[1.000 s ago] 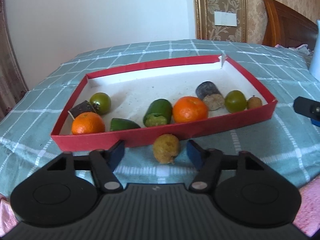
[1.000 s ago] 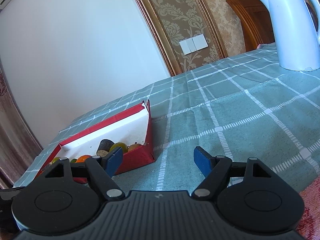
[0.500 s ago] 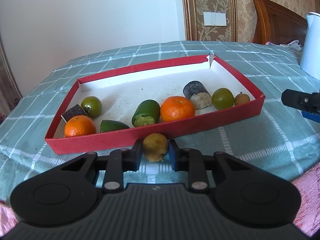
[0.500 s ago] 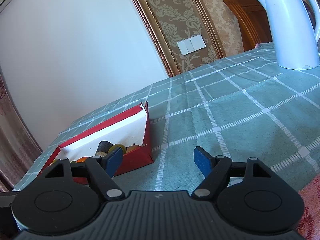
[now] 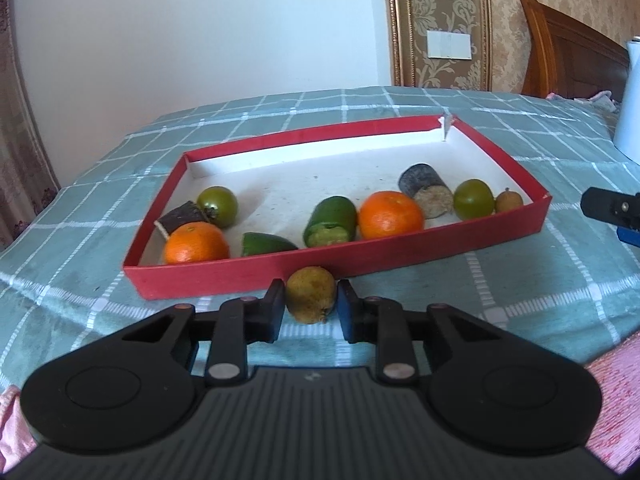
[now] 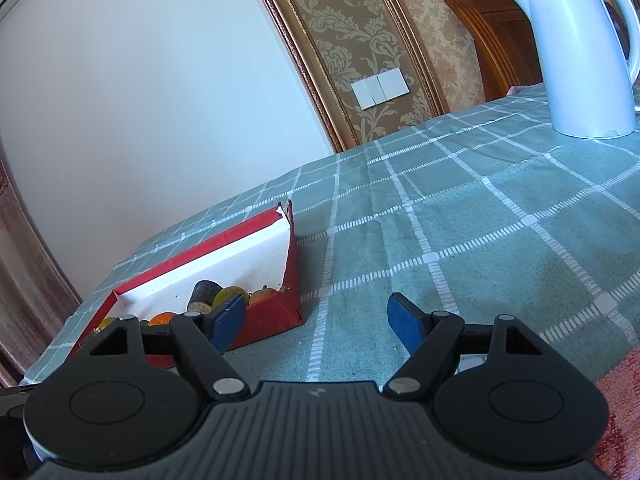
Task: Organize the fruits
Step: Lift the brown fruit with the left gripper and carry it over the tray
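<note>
My left gripper [image 5: 311, 303] is shut on a brownish-yellow kiwi [image 5: 310, 293], held just in front of the near wall of a red tray [image 5: 224, 277]. The tray holds two oranges [image 5: 390, 215], two green tomatoes [image 5: 218, 205], green cut pieces [image 5: 330, 227], two dark cylinder pieces [image 5: 426, 189] and a small brown fruit [image 5: 509, 201]. My right gripper [image 6: 316, 319] is open and empty over the cloth, right of the tray [image 6: 276, 312]. Its tip shows at the right edge of the left wrist view [image 5: 612, 212].
A green checked cloth [image 6: 460, 224] covers the table. A white kettle [image 6: 580, 52] stands at the far right. A wooden headboard [image 5: 568, 52] and patterned wall are behind. A pink cloth [image 5: 616, 388] hangs at the near edge.
My left gripper closed on the kiwi, which lay between its open fingers a second ago, and has lifted it slightly. The right gripper stayed open and hardly moved.
</note>
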